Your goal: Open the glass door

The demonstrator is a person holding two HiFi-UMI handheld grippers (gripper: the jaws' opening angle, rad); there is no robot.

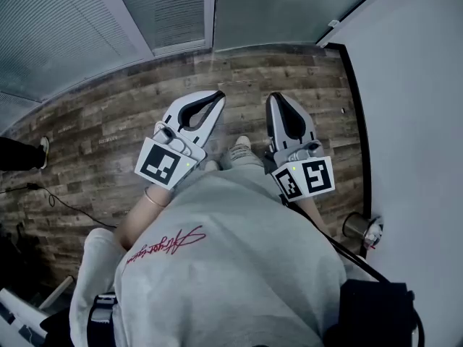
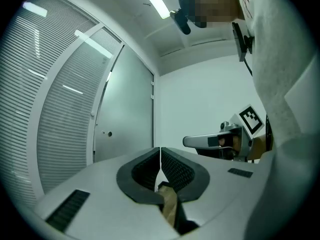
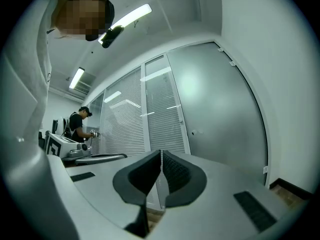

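**A:** At the top middle of the head view, what is that flat grey sheet?

**B:** That is the glass door (image 1: 289, 9). It is cloudy, and it is shut. It stands at the far end of the wooden floor (image 1: 108, 129), right in front of you.

**A:** Where are my two tools?

**B:** They are in the middle of the frame, side by side. Both point level, toward the door. Your left tool (image 1: 215, 98) has its jaws pressed together, with nothing in them. Your right tool (image 1: 275, 100) is the same: jaws together, nothing held.

**A:** Do they touch the door?

**B:** No. Both are well apart from it.

**A:** What is beside the door?

**B:** At the upper left of the frame there are glass walls with blinds (image 1: 65, 27). Down the right side runs a white wall (image 1: 419, 85).

**A:** Is there anything on the door?

**B:** In the right gripper view a small round fitting (image 3: 193, 132) sits near the door's left edge. It is too small to tell what it is.

**A:** Anything else?

**B:** A round metal stopper (image 1: 358, 226) sits on the floor at the lower right, by the wall. A black cable (image 1: 58, 197) lies on the floor at the left. Another person (image 3: 77, 124) stands at the left of the right gripper view.
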